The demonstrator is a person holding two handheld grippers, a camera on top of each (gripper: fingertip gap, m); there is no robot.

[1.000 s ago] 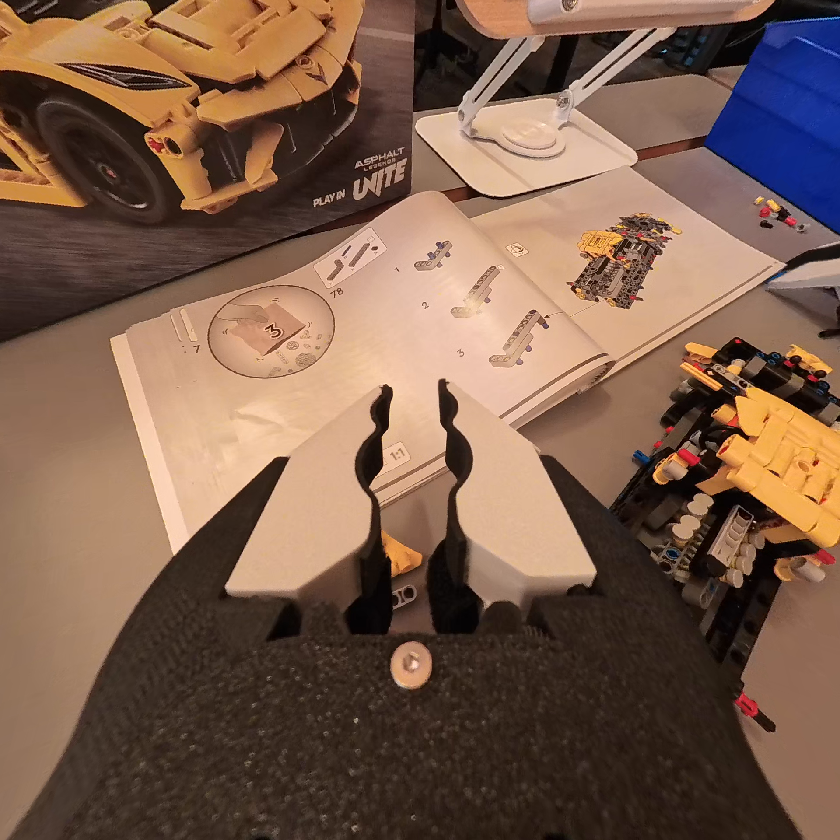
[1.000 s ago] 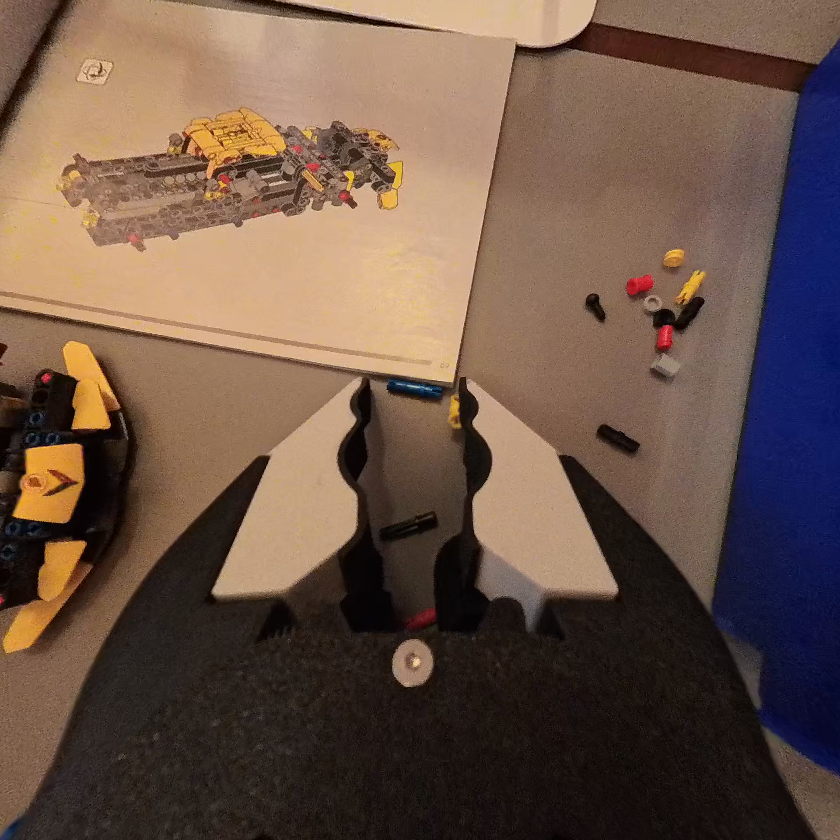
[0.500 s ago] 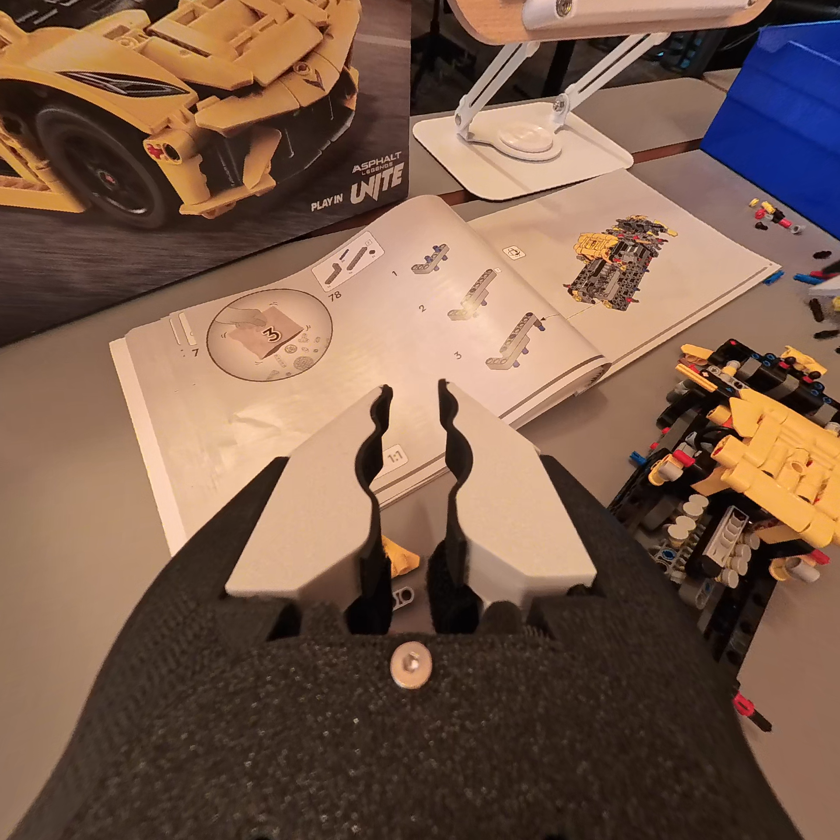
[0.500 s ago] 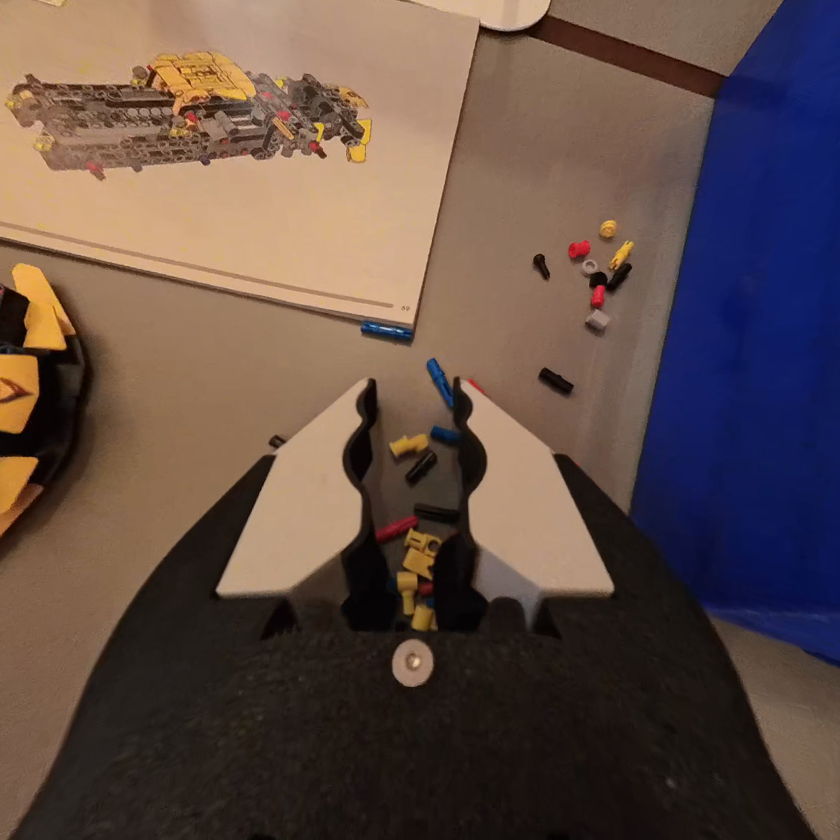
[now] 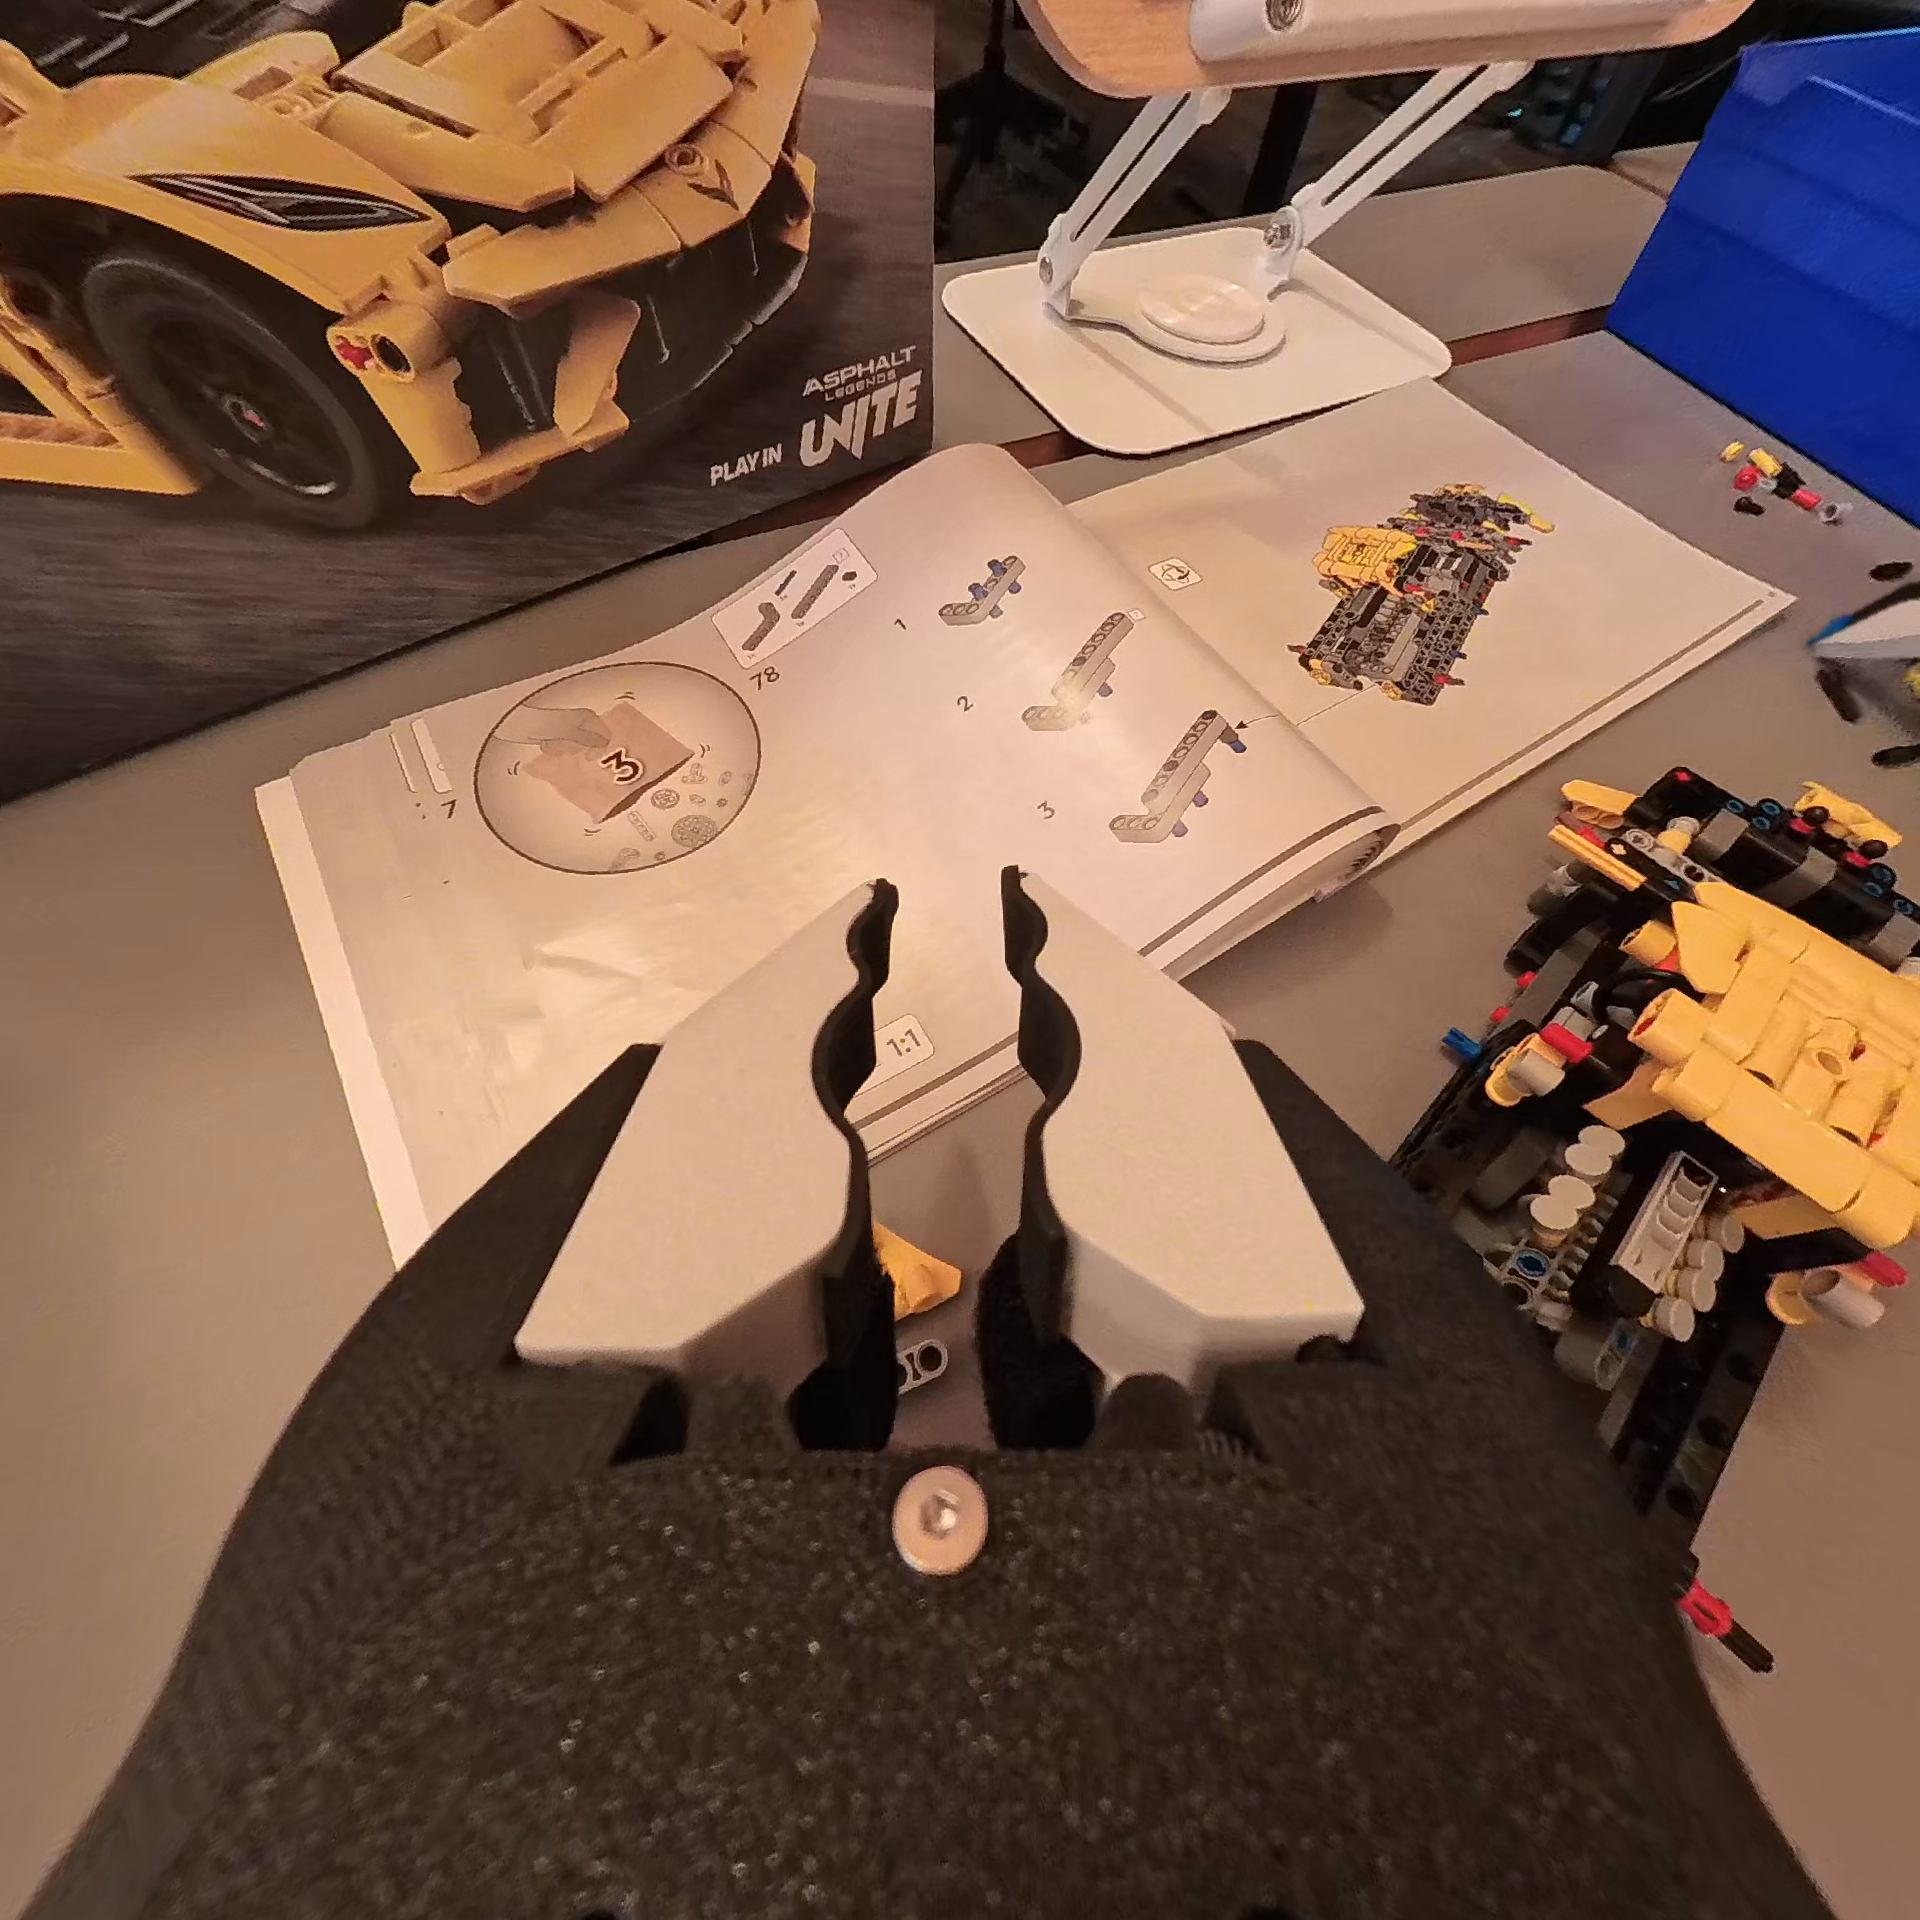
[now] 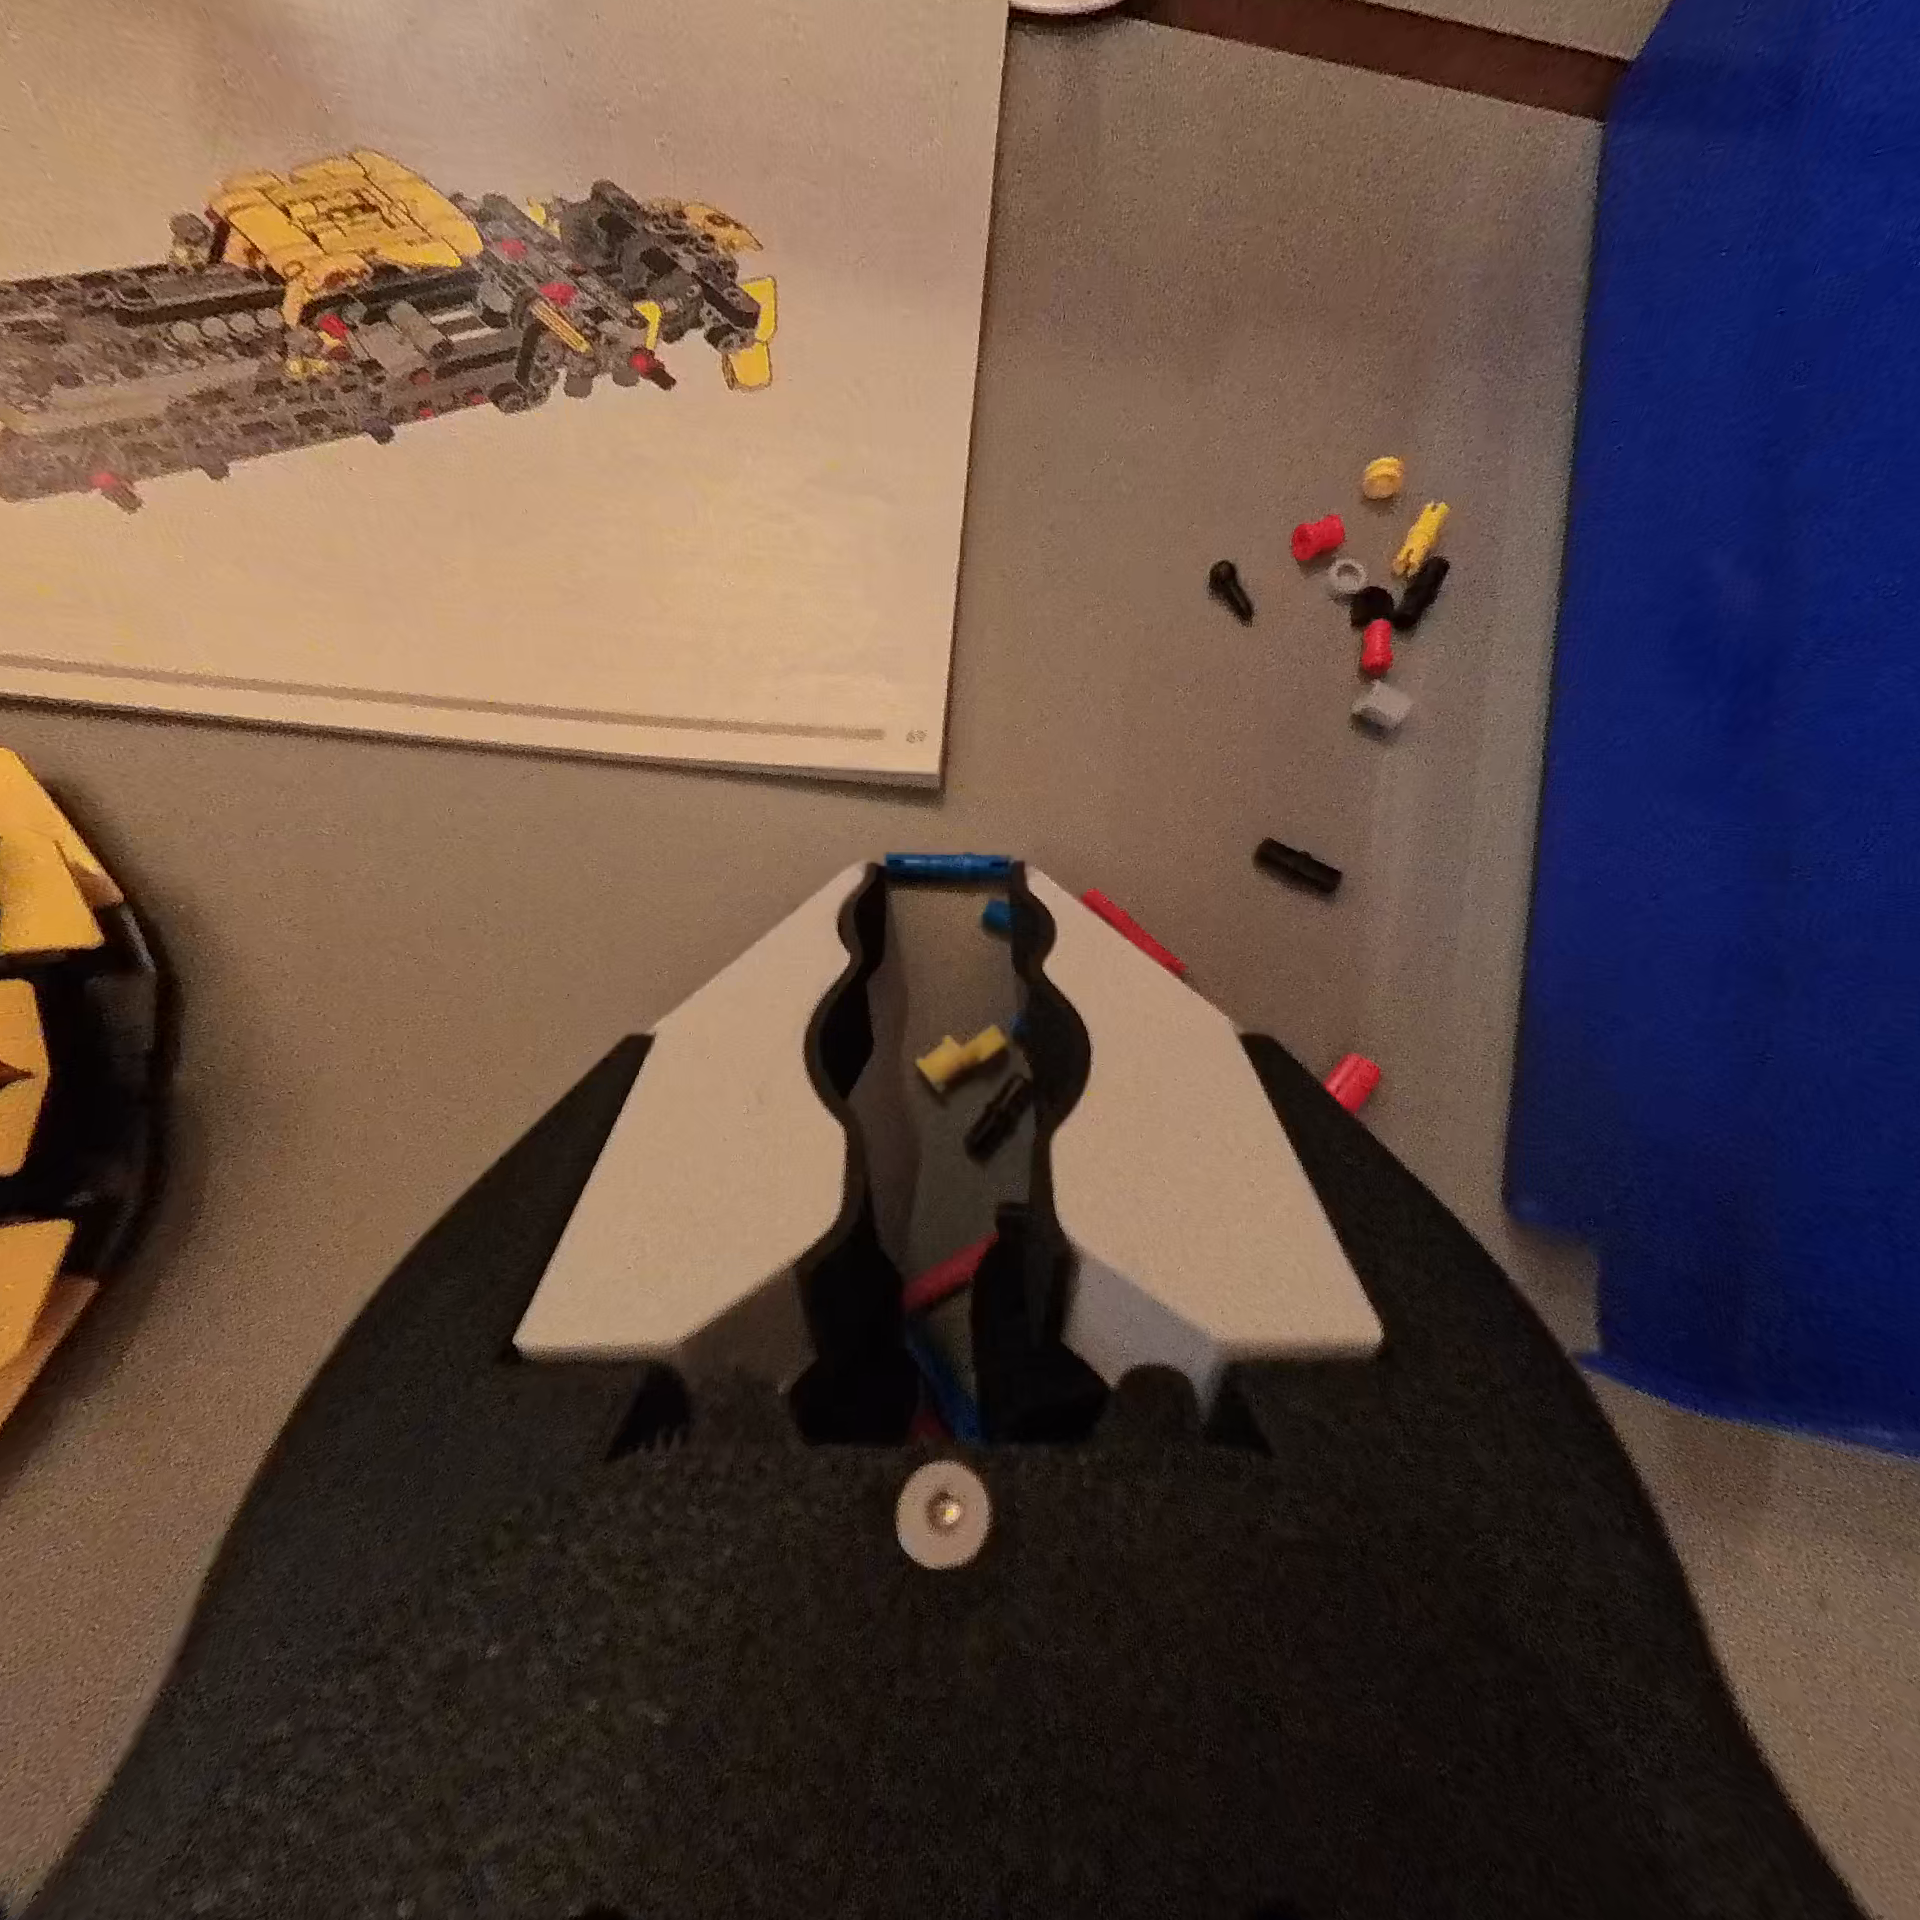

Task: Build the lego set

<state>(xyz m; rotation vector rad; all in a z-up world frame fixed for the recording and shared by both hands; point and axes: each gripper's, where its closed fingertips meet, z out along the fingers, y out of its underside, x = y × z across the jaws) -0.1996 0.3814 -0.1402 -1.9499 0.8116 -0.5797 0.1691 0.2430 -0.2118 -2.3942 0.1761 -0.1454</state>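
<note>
My left gripper [image 5: 945, 883] is open and empty, hovering over the open instruction manual [image 5: 790, 790]. A yellow piece [image 5: 920, 1273] and a small grey beam [image 5: 923, 1361] lie on the table under it. The partly built yellow and black car [image 5: 1714, 1091] sits to its right. My right gripper [image 6: 948, 873] is open, low over loose pins. A blue pin [image 6: 948, 864] lies crosswise right at its fingertips; I cannot tell if they touch it. A yellow pin [image 6: 961, 1058] and a black pin [image 6: 995, 1117] lie between the fingers.
The set's box [image 5: 416, 260] and a white lamp base [image 5: 1195, 343] stand behind the manual. A blue bin [image 6: 1745, 727] stands at the right, with a cluster of small pieces [image 6: 1371, 582], a black pin [image 6: 1296, 865] and red pieces [image 6: 1351, 1081] beside it. There is about 40 cm between the tips of the two grippers. The yellow piece [image 5: 920, 1273] lies some 9 cm from my left tips, 40 cm from my right tips.
My right gripper has moved forward over the loose pins, so the blue pin now lies at its fingertips, and its jaws look slightly narrower. My left gripper has hardly moved.
</note>
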